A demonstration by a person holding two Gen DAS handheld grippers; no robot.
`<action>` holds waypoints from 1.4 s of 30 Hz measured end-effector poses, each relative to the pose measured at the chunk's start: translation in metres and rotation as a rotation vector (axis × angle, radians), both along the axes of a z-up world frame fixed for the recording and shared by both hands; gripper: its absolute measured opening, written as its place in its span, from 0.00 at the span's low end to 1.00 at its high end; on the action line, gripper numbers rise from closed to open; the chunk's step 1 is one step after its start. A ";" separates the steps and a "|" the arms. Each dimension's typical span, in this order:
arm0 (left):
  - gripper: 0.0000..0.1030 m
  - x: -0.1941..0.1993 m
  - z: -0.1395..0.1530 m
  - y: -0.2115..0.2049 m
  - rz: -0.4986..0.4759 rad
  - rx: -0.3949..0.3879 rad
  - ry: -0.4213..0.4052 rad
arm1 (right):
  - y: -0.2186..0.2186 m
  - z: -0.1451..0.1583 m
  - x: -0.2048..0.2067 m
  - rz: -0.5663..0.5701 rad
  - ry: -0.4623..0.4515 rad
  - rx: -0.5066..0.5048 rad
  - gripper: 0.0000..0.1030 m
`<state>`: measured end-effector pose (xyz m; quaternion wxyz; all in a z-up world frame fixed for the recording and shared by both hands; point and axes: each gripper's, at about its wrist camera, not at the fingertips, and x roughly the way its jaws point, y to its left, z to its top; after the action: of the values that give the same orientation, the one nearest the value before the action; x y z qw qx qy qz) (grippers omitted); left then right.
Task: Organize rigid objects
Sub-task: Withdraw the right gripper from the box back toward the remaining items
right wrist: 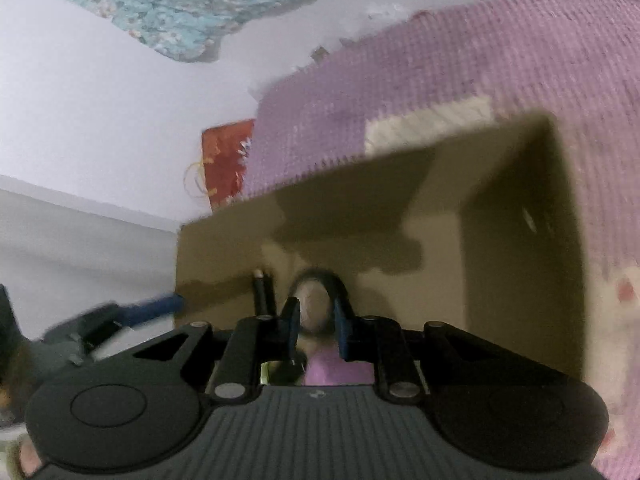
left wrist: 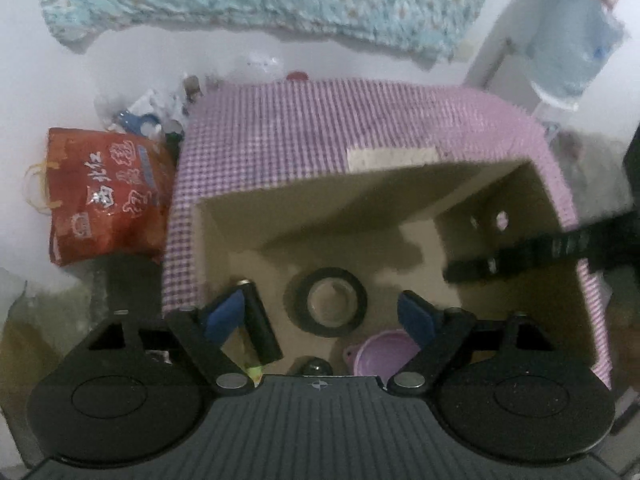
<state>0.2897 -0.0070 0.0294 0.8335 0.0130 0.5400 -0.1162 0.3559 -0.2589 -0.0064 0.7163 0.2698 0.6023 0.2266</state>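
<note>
The left gripper (left wrist: 324, 316) hangs over the open cardboard box (left wrist: 400, 216), its jaws spread wide and holding nothing. On the box floor lie a roll of black tape (left wrist: 325, 302), a black battery (left wrist: 260, 324) by the left finger, a small dark ball (left wrist: 316, 367) and a purple lid (left wrist: 380, 354). The right gripper (right wrist: 314, 330) is low in the same box, jaws nearly closed with only a narrow gap (whether they pinch anything, I cannot tell). A red bag (left wrist: 106, 192) sits beside the box
</note>
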 end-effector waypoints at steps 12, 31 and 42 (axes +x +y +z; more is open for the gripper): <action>0.96 -0.081 0.050 0.078 0.172 -0.184 -0.101 | 0.042 -0.062 -0.029 0.121 0.243 -0.126 0.38; 0.97 -0.189 0.026 0.113 0.291 -0.257 -0.210 | 0.050 -0.017 -0.032 0.092 0.160 -0.125 0.40; 0.99 -0.236 0.034 0.083 0.172 -0.262 -0.356 | -0.043 0.121 -0.172 -0.067 -0.260 0.138 0.68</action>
<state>0.0532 0.0762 0.0632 0.9170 -0.1212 0.3639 -0.1099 0.1834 -0.3017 0.1144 0.7753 0.3065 0.4780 0.2767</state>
